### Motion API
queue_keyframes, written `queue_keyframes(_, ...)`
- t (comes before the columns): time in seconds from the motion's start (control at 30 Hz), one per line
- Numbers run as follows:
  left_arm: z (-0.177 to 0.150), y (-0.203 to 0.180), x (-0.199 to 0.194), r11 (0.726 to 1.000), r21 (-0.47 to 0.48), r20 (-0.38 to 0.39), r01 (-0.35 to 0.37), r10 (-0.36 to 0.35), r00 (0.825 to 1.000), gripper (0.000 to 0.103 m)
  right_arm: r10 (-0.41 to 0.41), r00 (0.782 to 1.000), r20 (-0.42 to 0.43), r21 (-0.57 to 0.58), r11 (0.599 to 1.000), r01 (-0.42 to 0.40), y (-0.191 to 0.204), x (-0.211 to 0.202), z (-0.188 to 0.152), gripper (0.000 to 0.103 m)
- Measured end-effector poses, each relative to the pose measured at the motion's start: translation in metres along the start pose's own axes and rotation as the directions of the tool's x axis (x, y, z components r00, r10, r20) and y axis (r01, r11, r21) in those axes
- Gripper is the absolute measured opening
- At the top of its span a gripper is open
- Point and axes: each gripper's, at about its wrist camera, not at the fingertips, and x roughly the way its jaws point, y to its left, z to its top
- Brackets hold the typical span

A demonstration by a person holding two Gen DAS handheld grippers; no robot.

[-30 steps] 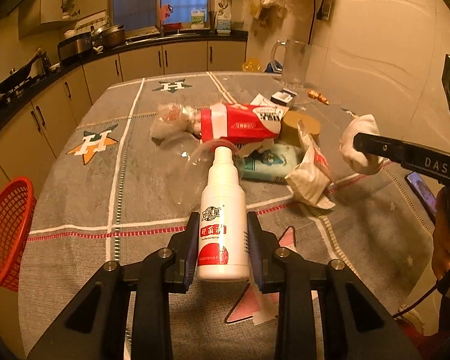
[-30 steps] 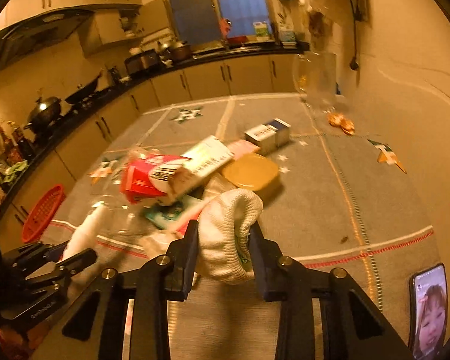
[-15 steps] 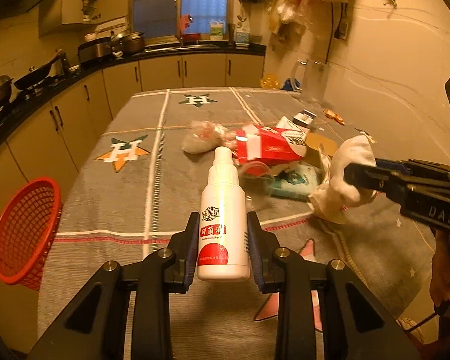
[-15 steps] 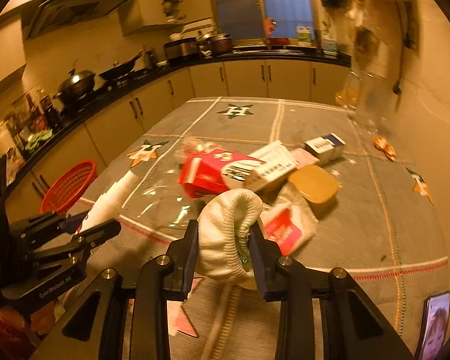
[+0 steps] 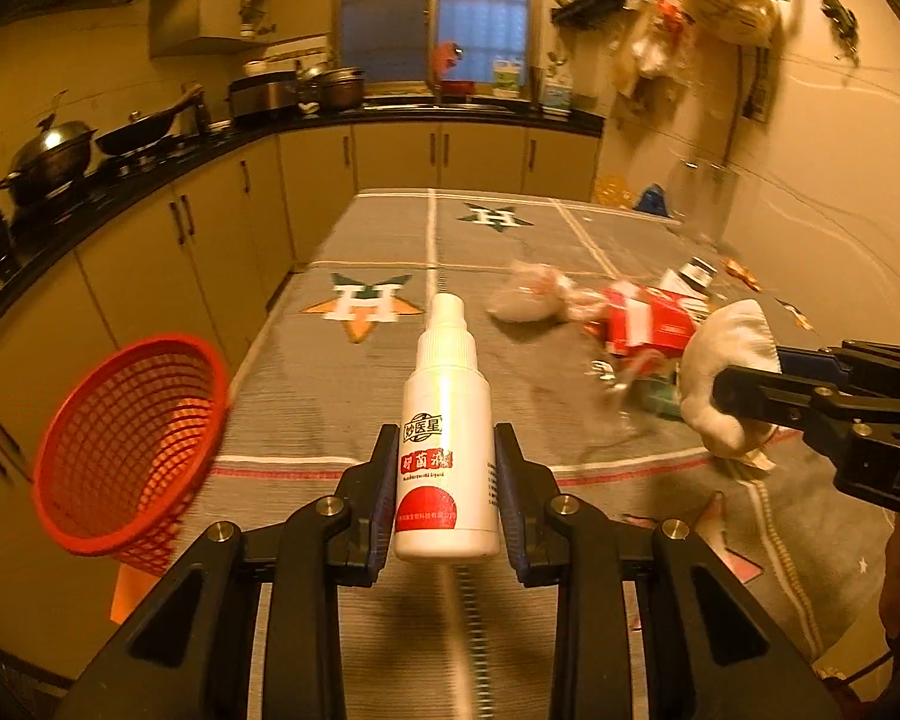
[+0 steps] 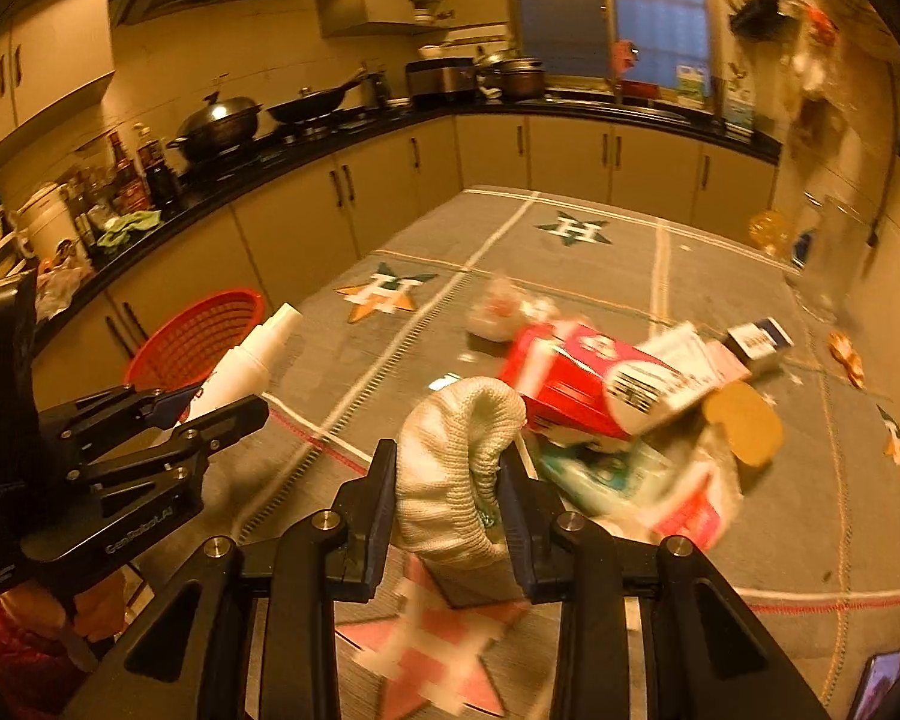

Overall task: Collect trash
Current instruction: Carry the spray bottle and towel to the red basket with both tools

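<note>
The red basket (image 5: 129, 444) is hanging off the counter's (image 5: 342, 396) left edge. The left hand-held gripper (image 5: 447, 483) is clamping the white spray bottle (image 5: 447, 438); the right hand-held gripper (image 6: 448, 483) is pinching a white knit glove (image 6: 456, 468). Both should be carried squarely over the rim before letting go.

Table (image 5: 342, 396) w/ grey cloth, white/red stripes, star-H logos, fills centre of both views. Trash pile sits right of centre: crumpled clear bag (image 6: 498, 312) at far edge, red/white carton (image 6: 576, 384) just beside it, small dark-blue box (image 6: 756, 339) behind, tan round lid (image 6: 744, 423) right of carton, teal packet (image 6: 594, 468) partly under carton. Orange wrapper (image 6: 843, 354) apart, far right. Phone (image 6: 879, 681) lower right corner.
</note>
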Motion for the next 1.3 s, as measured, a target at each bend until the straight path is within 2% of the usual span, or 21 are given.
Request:
queue_keyframes(0.33,-0.002,0.067,-0.009,0.989,-0.097,0.014,-0.115,0.116,0.993,0.029,0.112,0.993,-0.046,-0.058,0.992,-0.115,0.047,0.029,0.029,0.035)
queue_keyframes(0.67,-0.006,0.141,-0.009,0.954,-0.192,-0.003,-0.231,0.235,0.972,0.029,0.235,0.965,-0.113,-0.076,0.967,-0.244,0.096,0.073,0.061,0.035)
queue_keyframes(0.87,-0.01,0.175,0.004,0.937,-0.228,-0.045,-0.266,0.263,0.964,0.029,0.285,0.947,-0.149,-0.08,0.951,-0.299,0.126,0.105,0.081,0.035)
queue_keyframes(1.3,-0.021,0.21,0.037,0.918,-0.268,-0.119,-0.293,0.27,0.955,0.029,0.353,0.905,-0.236,-0.05,0.926,-0.375,0.185,0.183,0.109,0.036)
